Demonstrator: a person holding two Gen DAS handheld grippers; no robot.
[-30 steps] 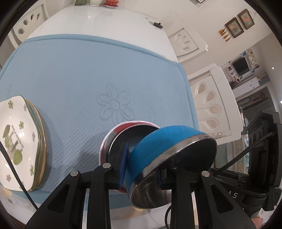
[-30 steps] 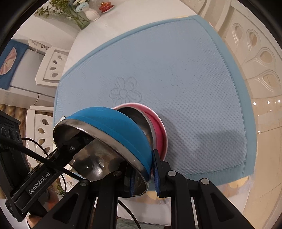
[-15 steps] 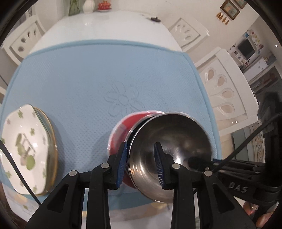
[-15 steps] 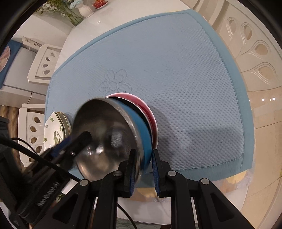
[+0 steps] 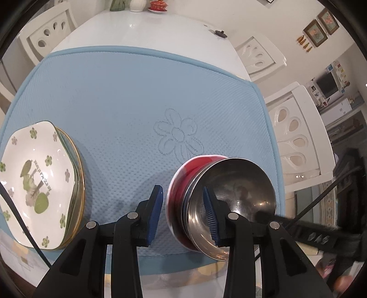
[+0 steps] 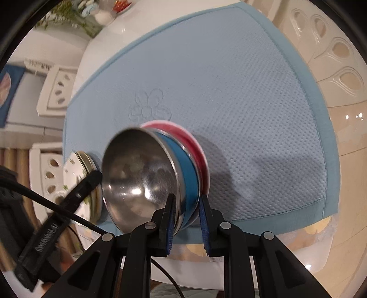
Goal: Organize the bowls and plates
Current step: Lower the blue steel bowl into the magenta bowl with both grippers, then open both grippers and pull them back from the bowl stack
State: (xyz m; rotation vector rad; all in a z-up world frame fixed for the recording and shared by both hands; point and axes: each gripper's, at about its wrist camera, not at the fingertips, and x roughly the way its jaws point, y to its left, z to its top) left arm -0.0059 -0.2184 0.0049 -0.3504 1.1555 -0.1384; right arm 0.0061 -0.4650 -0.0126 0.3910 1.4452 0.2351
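Observation:
A blue bowl (image 6: 188, 169) with a steel inside (image 5: 234, 194) sits nested in a red bowl (image 5: 183, 174) on the light blue mat (image 5: 128, 96). My right gripper (image 6: 187, 221) is shut on the blue bowl's near rim, one pad inside and one outside. My left gripper (image 5: 183, 214) straddles the opposite wall of the stacked bowls. Its jaws are opening, and the outer pad (image 5: 156, 213) stands clear of the red bowl. A stack of white plates with green flowers (image 5: 39, 181) lies at the mat's left edge.
The mat covers the near part of a white table (image 5: 146, 27). White chairs (image 5: 296, 139) stand around it. A vase and a small red dish (image 5: 157, 4) sit at the far end. The table's front edge runs just below the bowls.
The blue bowl was tilted up over the red bowl; it has come down and now sits nested in it. The left jaws have spread off its rim.

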